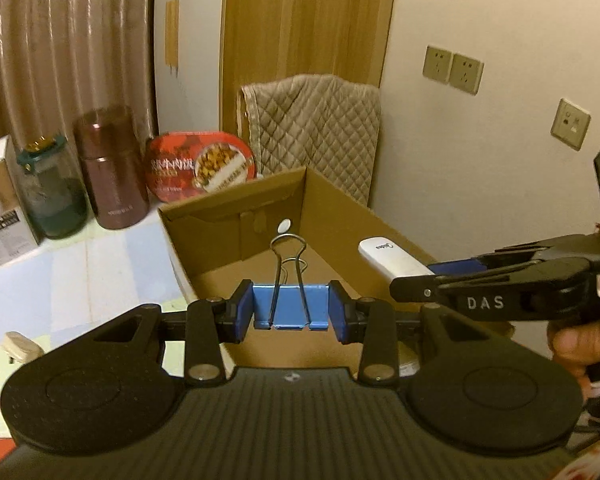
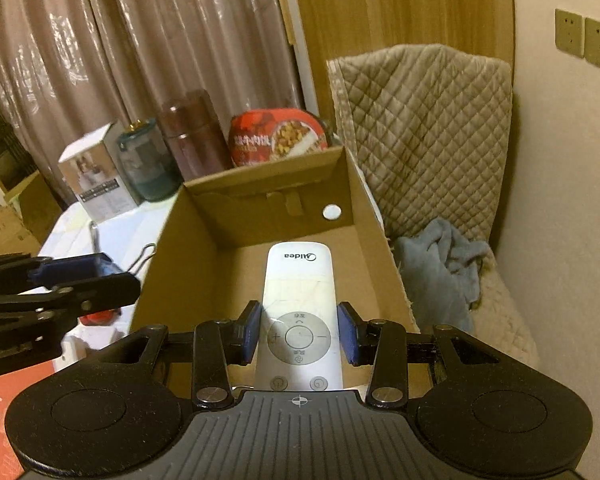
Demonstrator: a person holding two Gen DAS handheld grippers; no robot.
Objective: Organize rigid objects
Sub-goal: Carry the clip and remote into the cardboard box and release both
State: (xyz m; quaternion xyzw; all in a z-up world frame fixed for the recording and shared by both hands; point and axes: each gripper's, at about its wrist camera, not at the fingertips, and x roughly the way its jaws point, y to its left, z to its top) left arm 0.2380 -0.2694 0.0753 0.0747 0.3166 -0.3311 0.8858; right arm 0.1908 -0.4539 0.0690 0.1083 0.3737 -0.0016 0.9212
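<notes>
Over striped tablecloth (image 1: 100, 264) and open cardboard box (image 1: 340, 204), left gripper (image 1: 292, 310) clamped on blue binder clip (image 1: 290, 304), right gripper (image 2: 299, 334) pinching white Midea remote (image 2: 298, 300); best lowered inside before releasing, clip well clear of remote.

Beyond the work area I see a brown flask (image 1: 114, 172) between a green-lidded glass jar (image 1: 52, 192) and a red food tin (image 1: 202, 166). A quilted cover (image 2: 424, 128) drapes the seat; a blue cloth (image 2: 444, 260) lies crumpled below it.
</notes>
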